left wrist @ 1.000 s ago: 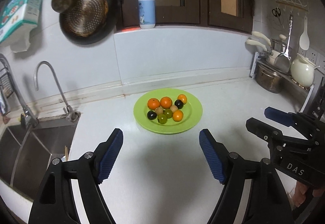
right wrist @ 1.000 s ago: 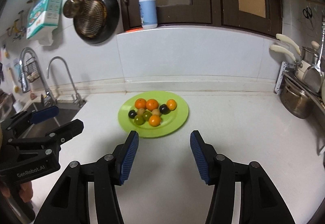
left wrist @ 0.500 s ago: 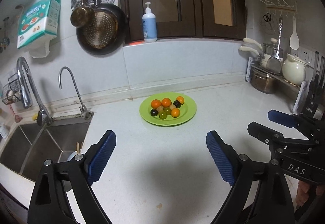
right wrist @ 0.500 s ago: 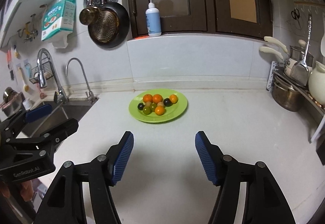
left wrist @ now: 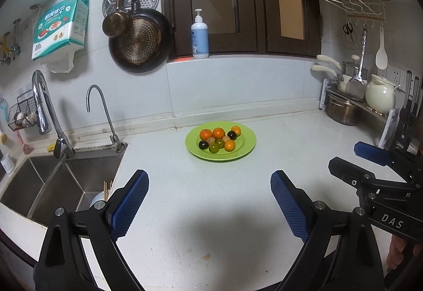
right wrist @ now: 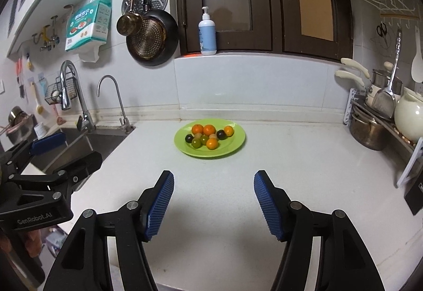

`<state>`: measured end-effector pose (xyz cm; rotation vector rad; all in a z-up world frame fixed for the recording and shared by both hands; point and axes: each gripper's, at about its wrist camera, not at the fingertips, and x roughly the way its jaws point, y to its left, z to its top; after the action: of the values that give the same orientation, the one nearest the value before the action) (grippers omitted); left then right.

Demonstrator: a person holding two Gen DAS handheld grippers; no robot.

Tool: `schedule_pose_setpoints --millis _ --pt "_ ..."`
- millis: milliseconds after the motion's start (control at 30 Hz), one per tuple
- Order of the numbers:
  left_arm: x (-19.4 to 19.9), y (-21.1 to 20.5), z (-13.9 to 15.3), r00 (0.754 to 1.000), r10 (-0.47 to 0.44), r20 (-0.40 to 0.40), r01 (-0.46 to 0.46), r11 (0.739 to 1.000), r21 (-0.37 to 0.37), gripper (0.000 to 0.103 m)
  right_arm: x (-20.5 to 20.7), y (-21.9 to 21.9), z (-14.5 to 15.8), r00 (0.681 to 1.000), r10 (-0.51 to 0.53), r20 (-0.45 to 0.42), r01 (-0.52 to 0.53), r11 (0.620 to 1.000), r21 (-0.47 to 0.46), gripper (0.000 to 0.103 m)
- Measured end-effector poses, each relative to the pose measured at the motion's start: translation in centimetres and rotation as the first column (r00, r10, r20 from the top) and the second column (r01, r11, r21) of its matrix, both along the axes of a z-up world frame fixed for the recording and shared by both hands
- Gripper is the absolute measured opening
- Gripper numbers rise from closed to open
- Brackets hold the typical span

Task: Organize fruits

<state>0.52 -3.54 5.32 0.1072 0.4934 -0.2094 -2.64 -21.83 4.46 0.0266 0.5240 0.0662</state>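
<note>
1. Both grippers hang above the white countertop (left wrist: 211,211) with nothing in them. The left gripper (left wrist: 208,206) has its blue-padded jaws spread wide; the right gripper (right wrist: 213,205) is spread wide too.
2. A lime green plate (left wrist: 246,144) sits on the counter near the back wall, well apart from both grippers. It holds a tight cluster of small fruits (left wrist: 219,140): four orange ones, two dark ones, two green ones and a couple of pale tan ones, all touching or nearly touching.
3. A second ago the plate filled much more of each view. Now it looks smaller and farther off, so both grippers have pulled back and up from it. The fruit cluster looks the same as before.
4. A steel sink (left wrist: 53,180) with two faucets lies to the left; a rack of pots (left wrist: 351,103) stands to the right.
5. With the fruits gathered on the plate and both grippers retreating empty, the sorting appears finished or close to it.
</note>
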Motion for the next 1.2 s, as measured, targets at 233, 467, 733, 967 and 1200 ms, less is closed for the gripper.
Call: schedule_pose_setpoints --millis 233,467,733,967,1200 --pt "-0.15 0.11 -0.01 1.0 0.01 -0.005 -0.01 1.0 -0.01 0.095 -0.28 0.05 0.16 1.0 0.001 0.009 -0.001 1.0 -0.008 0.064" --pt "-0.31 0.27 0.03 1.0 0.009 -0.011 -0.009 1.0 -0.016 0.098 -0.46 0.06 0.19 1.0 0.0 0.01 0.0 1.0 -0.004 0.064" --pt "-0.37 0.58 -0.1 1.0 0.015 -0.021 -0.015 1.0 -0.025 0.103 -0.38 0.05 0.15 1.0 0.006 0.01 -0.005 1.0 -0.005 0.064" --pt "-0.25 0.57 -0.28 0.999 0.019 -0.028 -0.02 1.0 -0.023 0.103 -0.42 0.11 0.15 1.0 0.007 0.008 -0.007 1.0 -0.009 0.064" --pt "-0.2 0.42 -0.4 0.999 0.028 -0.025 -0.028 0.999 -0.019 0.103 -0.31 0.09 0.08 1.0 0.007 0.004 -0.007 1.0 -0.007 0.064"
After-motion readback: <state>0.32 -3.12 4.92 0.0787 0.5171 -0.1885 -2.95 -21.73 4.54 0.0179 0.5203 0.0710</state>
